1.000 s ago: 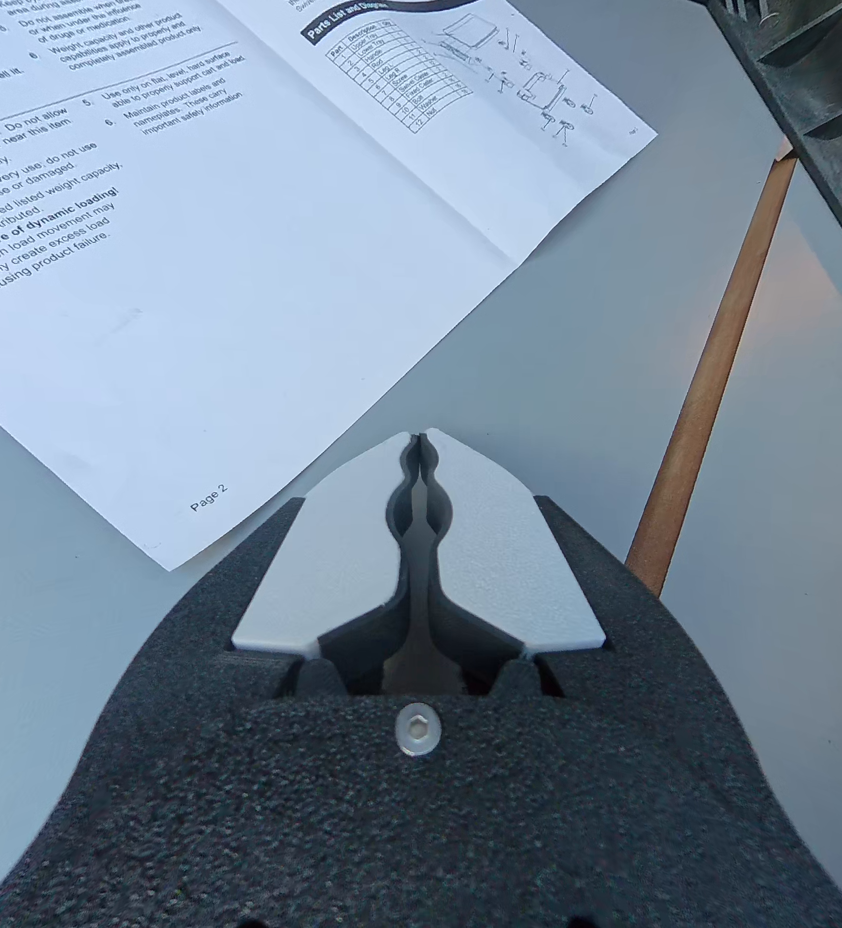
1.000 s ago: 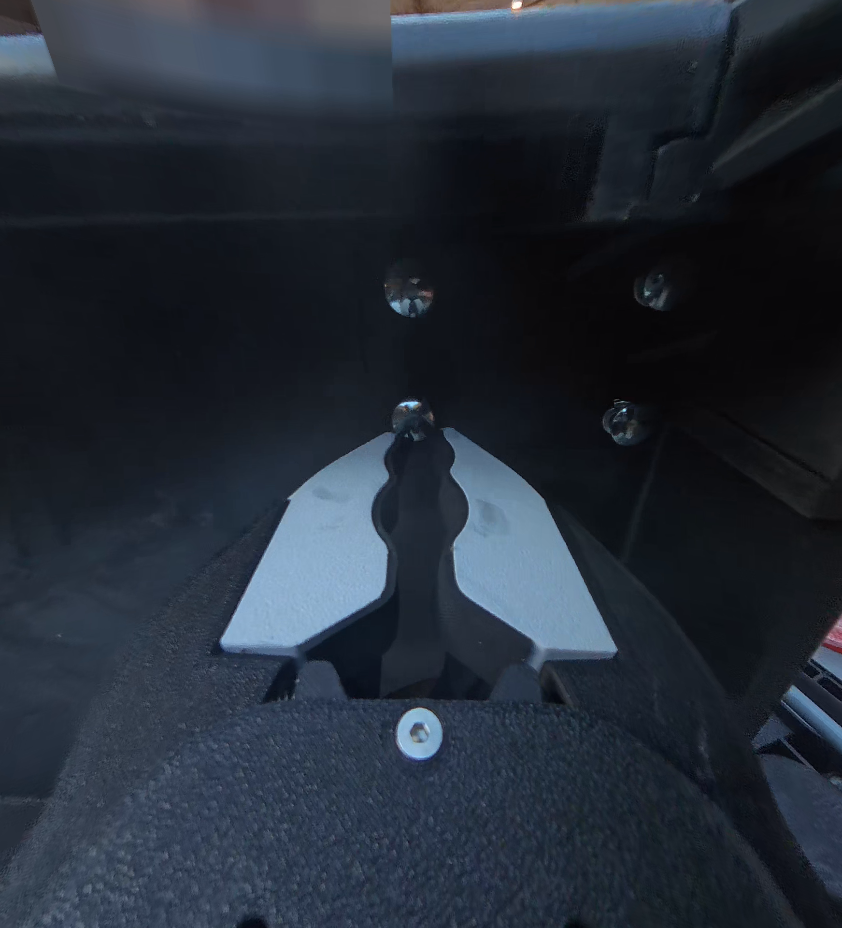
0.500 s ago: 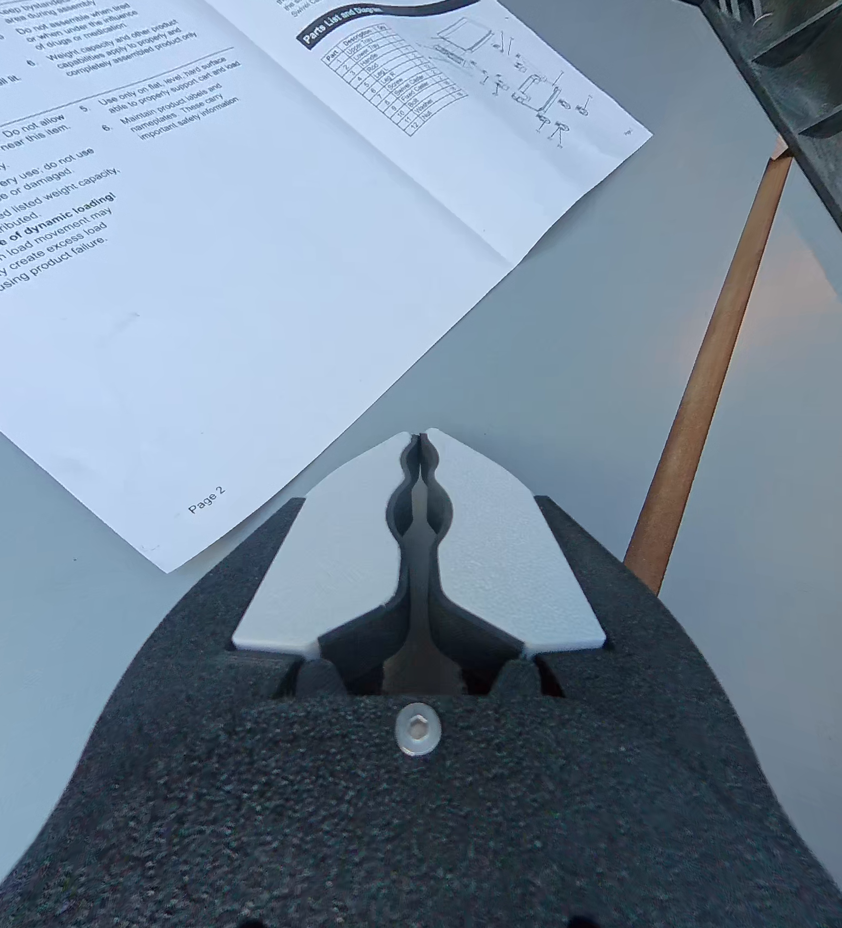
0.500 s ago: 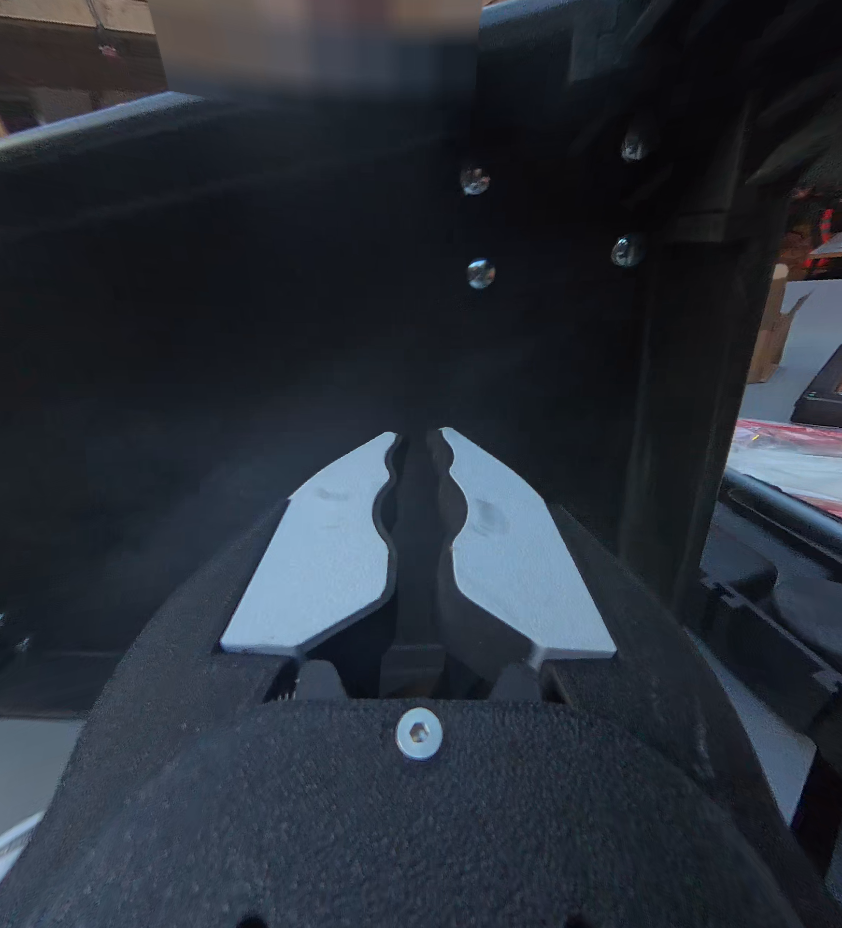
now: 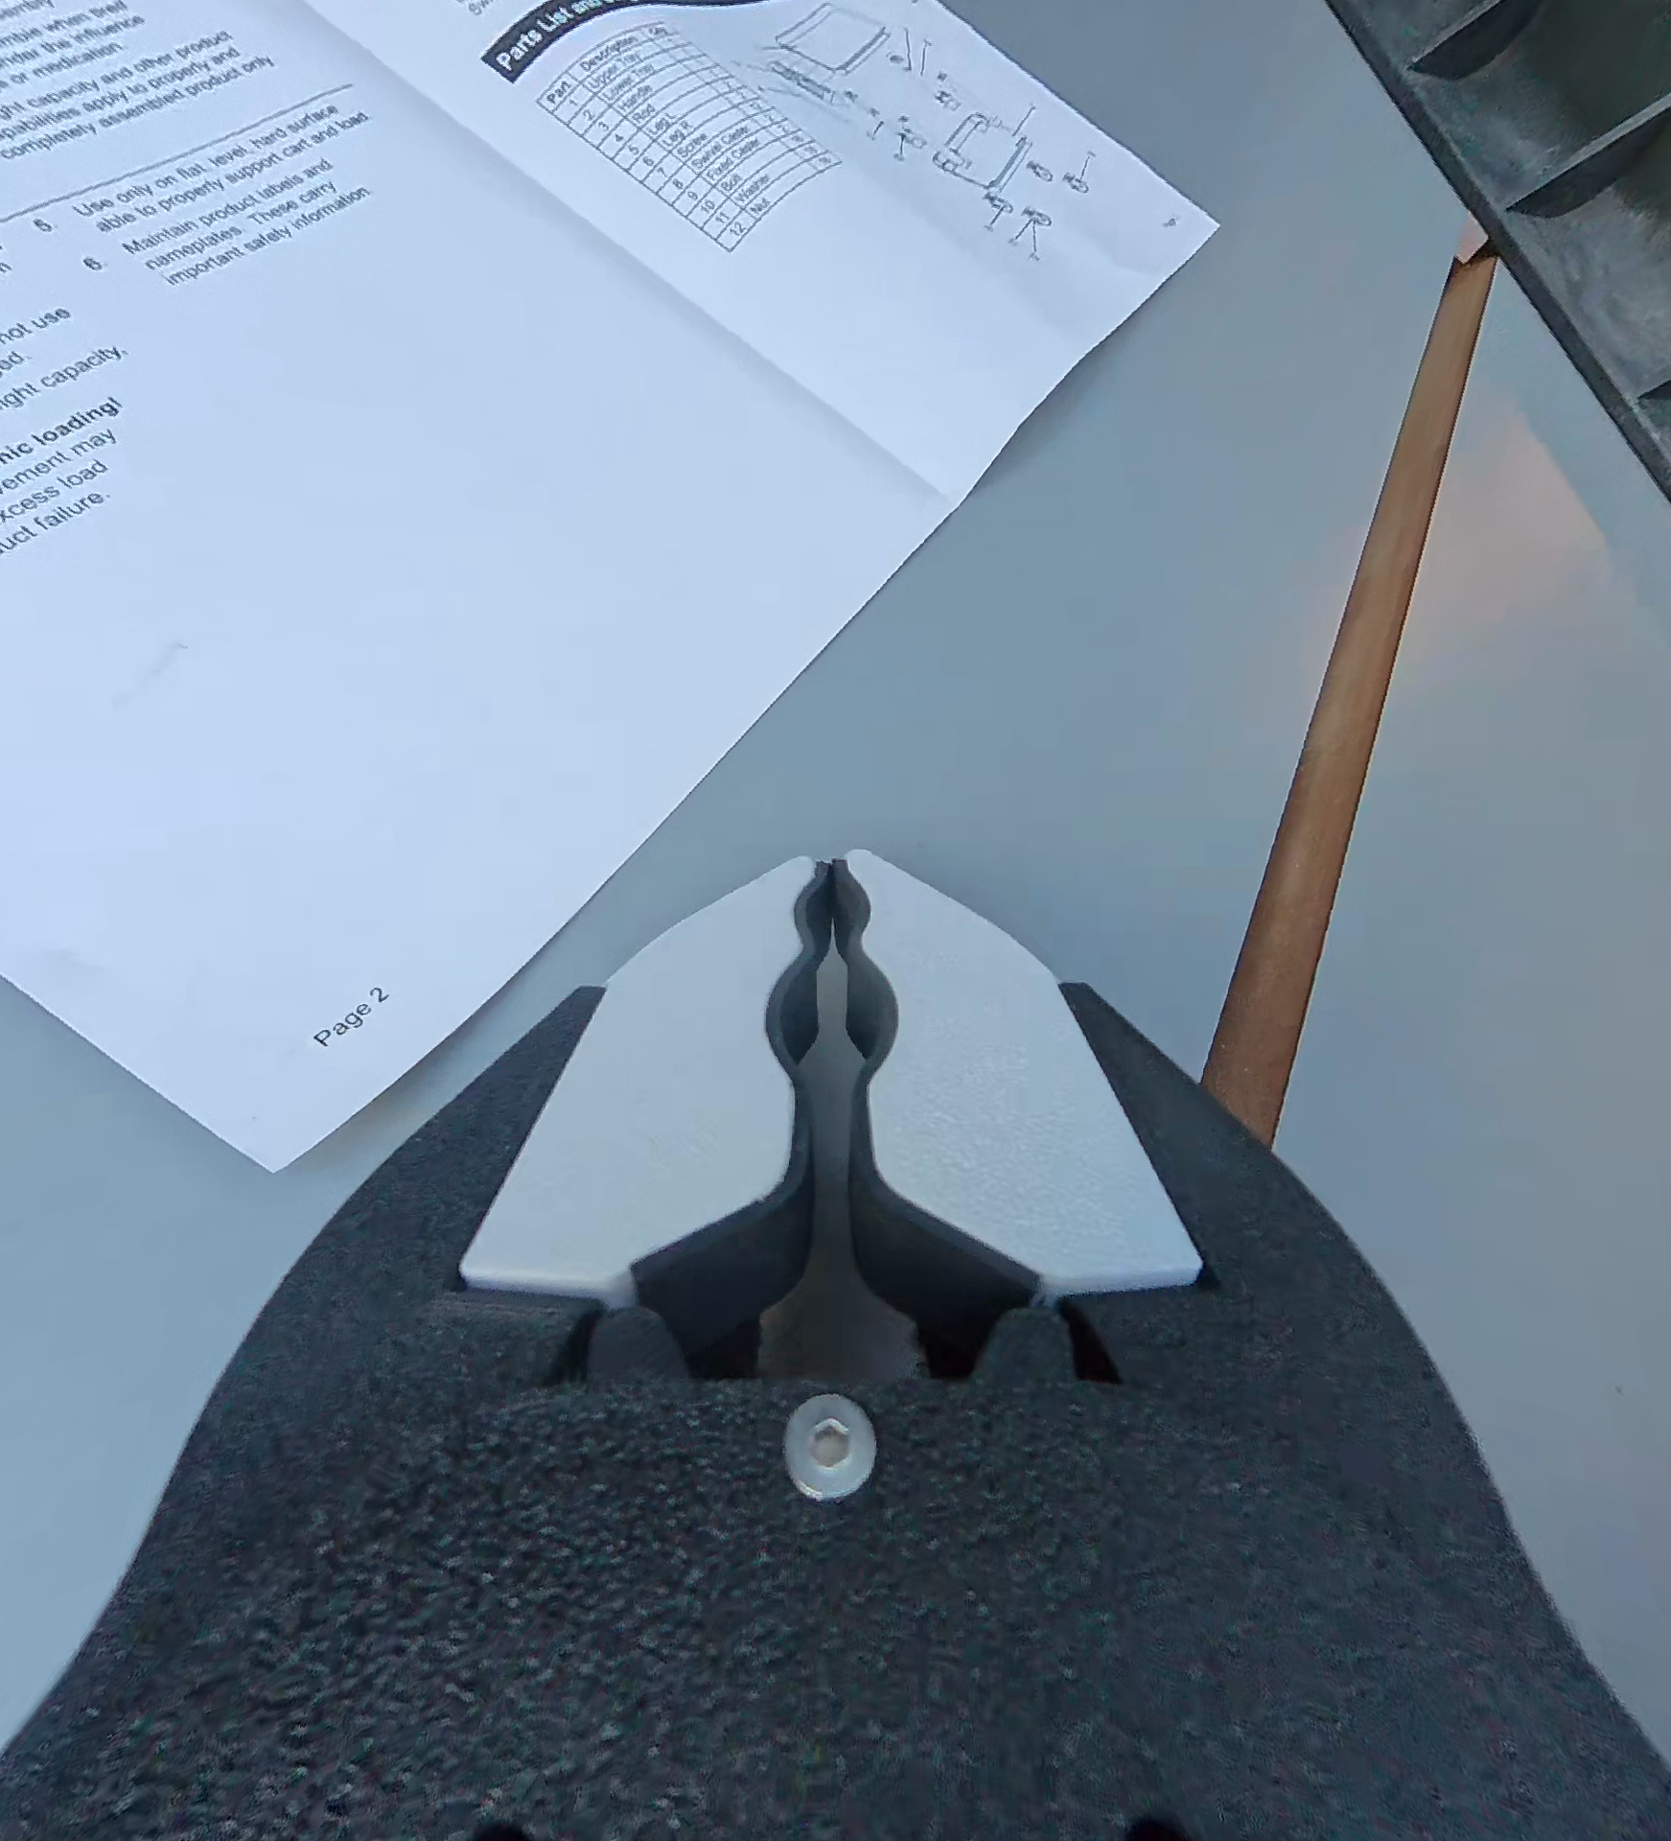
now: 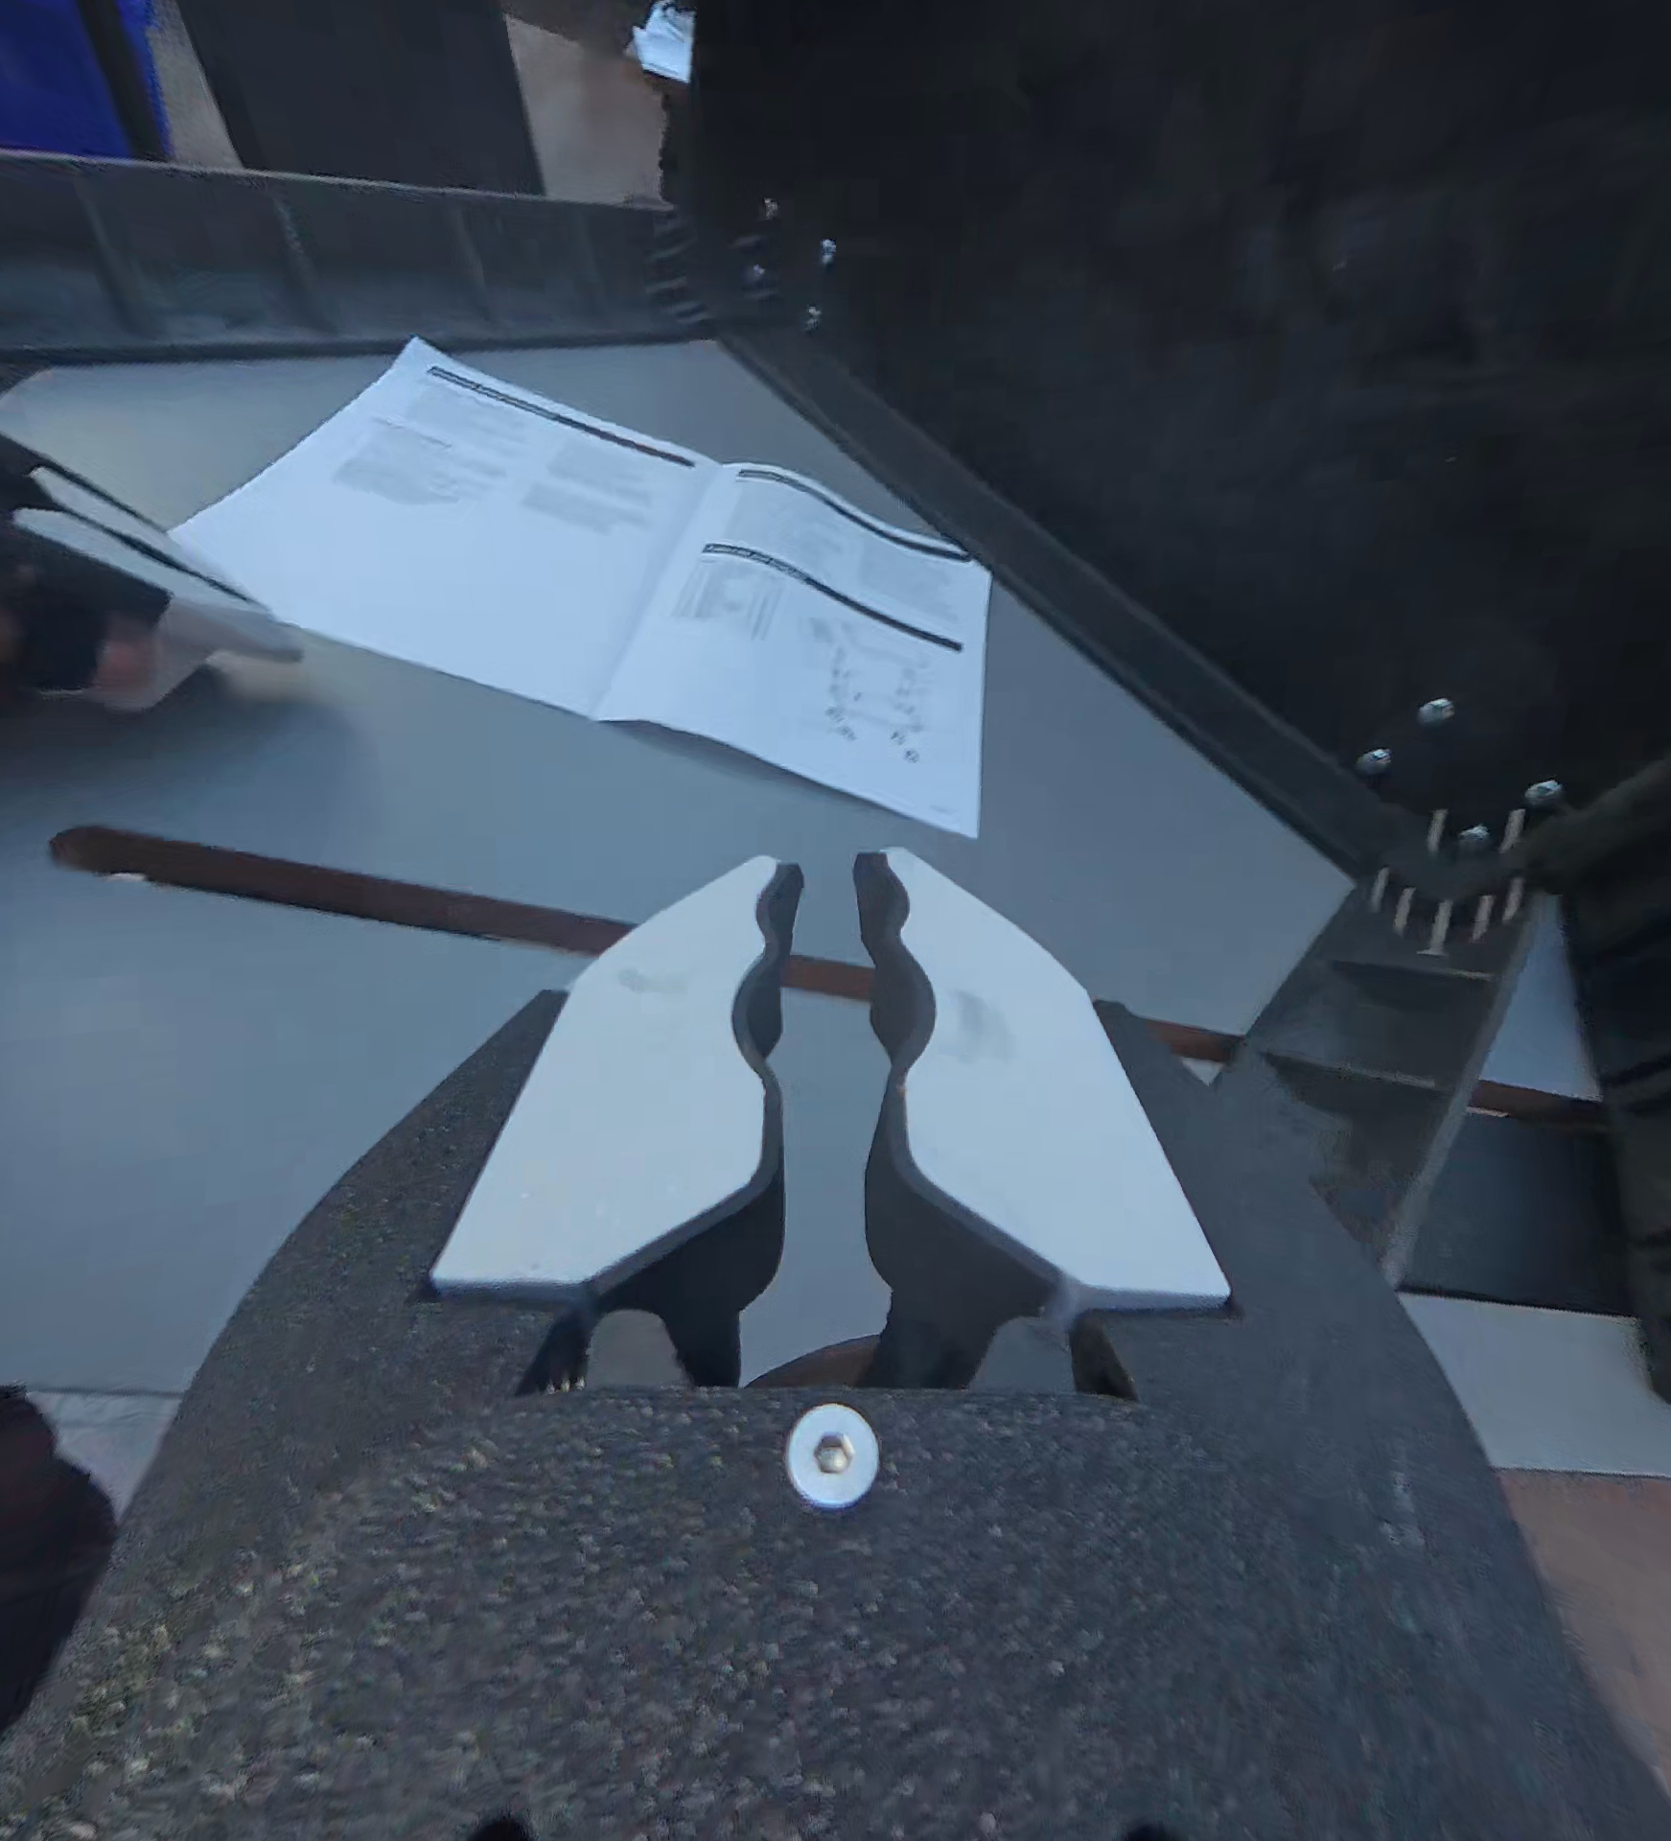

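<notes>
My left gripper (image 5: 832,865) is shut and empty, low over a grey table (image 5: 1010,697), its tips just past the corner of an open white instruction sheet (image 5: 433,478). My right gripper (image 6: 828,863) is open with a small gap and holds nothing. It hovers over the same table (image 6: 313,1046), above a thin brown wooden rod (image 6: 333,892). The sheet also shows in the right wrist view (image 6: 612,578). The left gripper shows far left in the right wrist view (image 6: 213,618), held by a gloved hand (image 6: 4,618).
The brown rod (image 5: 1359,677) runs along the table to the right of my left gripper. A dark plastic tray with ribs (image 5: 1628,229) sits at the upper right. In the right wrist view a large black tray (image 6: 1309,349) with several bolts (image 6: 1436,711) tilts above the table. The tips of one gripper are about 30 cm away from the tips of the other. To reach the thin brown wooden rod (image 6: 333,892) in a straight line is about 11 cm for my left fingers, about 25 cm for my right. It turns up in the left wrist view (image 5: 1268,955) as well.
My right gripper has pulled back out of the dark tray and turned down toward the table, and its fingers have opened a little. My left gripper has barely shifted.
</notes>
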Tool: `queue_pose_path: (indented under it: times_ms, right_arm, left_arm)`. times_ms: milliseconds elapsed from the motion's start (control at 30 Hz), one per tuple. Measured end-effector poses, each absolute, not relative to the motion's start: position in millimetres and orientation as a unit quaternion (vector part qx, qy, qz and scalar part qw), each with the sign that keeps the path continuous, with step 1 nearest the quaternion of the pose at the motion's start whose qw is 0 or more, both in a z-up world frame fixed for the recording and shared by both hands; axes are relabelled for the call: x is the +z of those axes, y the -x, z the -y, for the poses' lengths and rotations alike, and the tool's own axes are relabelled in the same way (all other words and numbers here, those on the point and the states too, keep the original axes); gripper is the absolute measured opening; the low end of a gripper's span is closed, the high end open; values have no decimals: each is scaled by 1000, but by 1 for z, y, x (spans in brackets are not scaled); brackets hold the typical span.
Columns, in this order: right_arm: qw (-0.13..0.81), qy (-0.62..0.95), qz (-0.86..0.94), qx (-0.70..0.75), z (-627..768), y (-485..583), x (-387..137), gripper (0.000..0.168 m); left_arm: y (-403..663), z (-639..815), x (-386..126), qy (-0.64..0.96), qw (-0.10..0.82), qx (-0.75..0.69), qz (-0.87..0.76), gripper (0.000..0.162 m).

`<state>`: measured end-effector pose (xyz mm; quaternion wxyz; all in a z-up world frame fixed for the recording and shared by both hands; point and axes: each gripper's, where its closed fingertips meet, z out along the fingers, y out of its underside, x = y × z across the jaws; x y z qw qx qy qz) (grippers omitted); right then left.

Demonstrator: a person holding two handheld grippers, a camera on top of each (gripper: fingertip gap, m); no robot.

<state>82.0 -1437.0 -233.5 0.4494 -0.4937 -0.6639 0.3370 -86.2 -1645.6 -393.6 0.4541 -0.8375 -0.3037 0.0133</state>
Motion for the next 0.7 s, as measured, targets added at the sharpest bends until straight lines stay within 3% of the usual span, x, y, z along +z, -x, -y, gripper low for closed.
queue_pose_path:
  times_ms: [33, 200, 367, 700]
  right_arm:
    - [439, 498, 662, 349, 1440, -91, -239, 16]
    - [416, 510, 635, 404, 1418, -118, -243, 20]
    - [397, 485, 644, 439, 1358, -152, -254, 20]
    - [259, 427, 711, 494, 1228, -232, -280, 20]
  left_arm:
    - [85, 1645, -394, 841, 451, 12, 299, 0]
    - [85, 1645, -399, 852, 428, 26, 300, 0]
    - [76, 1639, -401, 868, 370, 131, 303, 0]
    - [-93, 1489, -407, 832, 351, 87, 420, 6]
